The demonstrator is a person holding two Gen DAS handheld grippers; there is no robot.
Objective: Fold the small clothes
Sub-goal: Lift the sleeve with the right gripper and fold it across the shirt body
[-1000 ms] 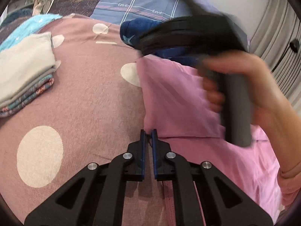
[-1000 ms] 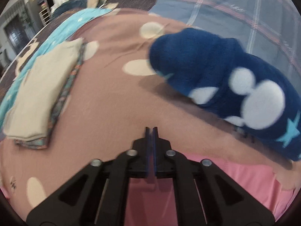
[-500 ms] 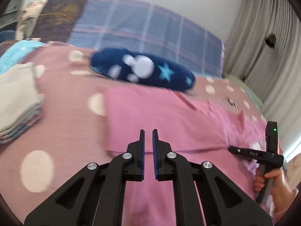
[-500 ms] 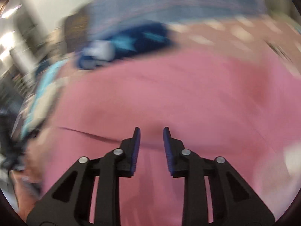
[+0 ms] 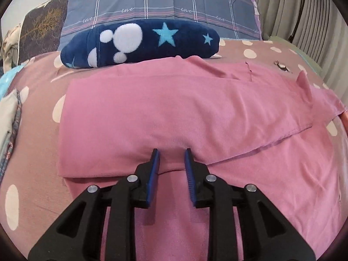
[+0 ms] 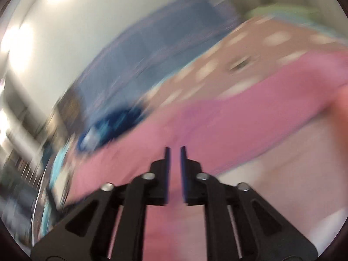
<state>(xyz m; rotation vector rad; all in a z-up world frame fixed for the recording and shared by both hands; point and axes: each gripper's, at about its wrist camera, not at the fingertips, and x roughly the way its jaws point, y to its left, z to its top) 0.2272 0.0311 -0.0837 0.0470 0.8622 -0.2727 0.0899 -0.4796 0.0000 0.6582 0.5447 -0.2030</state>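
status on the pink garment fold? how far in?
Done: one fold is in, the pink garment lies doubled over on the bedspread, and folded clothes sit stacked at the left edge. In hand: nothing; the left gripper has just been opening at the folded edge, the right gripper is open in a blurred view. Left: further folds, then probably stacking.

A plain pink garment [image 5: 184, 113] lies on a dusty-rose bedspread [image 5: 39, 130] dotted with large cream spots. Toward the bed's far edge is a navy plush cushion [image 5: 139, 43] with white round blobs and light-blue stars, and behind it a grey-blue pillow [image 5: 161, 2] checked with white and pink lines and the word "love". At the left edge sits a stack [image 5: 8, 119] of beige cloth over a multicoloured print, beside a turquoise patch [image 5: 6, 78].
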